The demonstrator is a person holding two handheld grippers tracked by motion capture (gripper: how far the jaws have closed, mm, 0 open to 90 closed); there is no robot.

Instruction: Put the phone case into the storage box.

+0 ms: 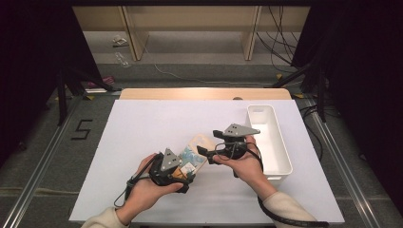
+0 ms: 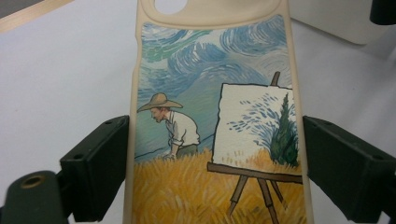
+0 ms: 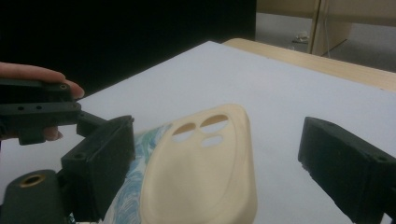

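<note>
A cream phone case point(image 1: 196, 153) with a painted scene of a man in a straw hat and an easel lies near the table's front middle. In the left gripper view the phone case point(image 2: 210, 116) runs up between the black jaws, which press on its two long sides; my left gripper point(image 2: 215, 172) is shut on it. In the high view the left gripper point(image 1: 179, 172) holds the case's near end. My right gripper point(image 1: 209, 143) comes from the right and stands open. Its jaws straddle the phone case's camera end point(image 3: 205, 158), with a gap on the right side; the right gripper point(image 3: 219, 172) holds nothing.
An empty white bin point(image 1: 285, 156) stands lengthwise at the right of the white table point(image 1: 142, 128), just behind the right hand. The bin's corner point(image 2: 327, 18) also shows in the left gripper view. Cables trail from both grippers toward the front edge.
</note>
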